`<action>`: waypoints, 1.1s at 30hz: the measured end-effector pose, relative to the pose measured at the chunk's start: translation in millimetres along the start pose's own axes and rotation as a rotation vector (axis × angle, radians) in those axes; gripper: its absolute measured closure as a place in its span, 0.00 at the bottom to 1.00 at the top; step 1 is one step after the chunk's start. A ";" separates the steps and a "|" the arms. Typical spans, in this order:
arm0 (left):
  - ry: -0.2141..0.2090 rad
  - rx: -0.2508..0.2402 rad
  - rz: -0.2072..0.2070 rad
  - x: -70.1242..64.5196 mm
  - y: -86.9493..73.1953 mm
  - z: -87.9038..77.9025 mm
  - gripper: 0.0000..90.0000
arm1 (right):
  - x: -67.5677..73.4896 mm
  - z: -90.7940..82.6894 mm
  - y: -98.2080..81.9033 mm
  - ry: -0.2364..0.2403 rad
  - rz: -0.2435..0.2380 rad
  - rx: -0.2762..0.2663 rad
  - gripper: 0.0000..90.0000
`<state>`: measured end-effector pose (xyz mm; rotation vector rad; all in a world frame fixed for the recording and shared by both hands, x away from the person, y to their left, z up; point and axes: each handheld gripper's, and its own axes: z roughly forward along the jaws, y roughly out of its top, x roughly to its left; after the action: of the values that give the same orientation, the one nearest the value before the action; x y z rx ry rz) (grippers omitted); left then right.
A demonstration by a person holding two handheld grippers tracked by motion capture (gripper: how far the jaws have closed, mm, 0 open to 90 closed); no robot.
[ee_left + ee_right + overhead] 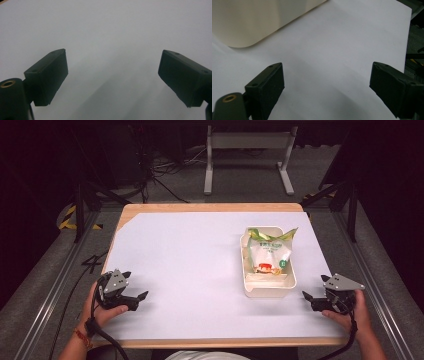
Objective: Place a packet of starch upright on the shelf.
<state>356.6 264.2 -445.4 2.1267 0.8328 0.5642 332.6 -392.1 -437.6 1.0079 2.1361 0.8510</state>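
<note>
Both idle, nothing grasped: left hand-held gripper (pixel 141 296) released at the near-left of the worktop (pixel 190 270); right hand-held gripper (pixel 306 296) released too, just beside the cream tray (pixel 270 292), near corner; snack bag (pixel 267 255) lies inside the tray (green top toward the far end); looks like pre-reach; next move likely right gripper up over the rim; worktop's right edge close, wide open sheet to the left.
</note>
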 end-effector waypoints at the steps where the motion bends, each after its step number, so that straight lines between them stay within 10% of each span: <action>1: 0.001 -0.009 -0.020 0.9 -3.3 -0.6 0.11 | -0.4 0.1 0.0 -0.003 0.001 -0.001 0.13; 10: 0.003 -0.096 -0.136 5.1 -20.5 -9.3 0.11 | -0.8 3.9 4.7 0.007 -0.007 -0.011 0.13; 33: 0.054 -0.144 -0.091 -2.5 -17.6 -19.6 0.11 | 1.0 5.9 6.1 0.015 -0.012 -0.004 0.13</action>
<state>336.2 280.8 -447.6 1.9402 0.8875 0.6170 339.0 -386.6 -436.8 0.9890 2.1496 0.8592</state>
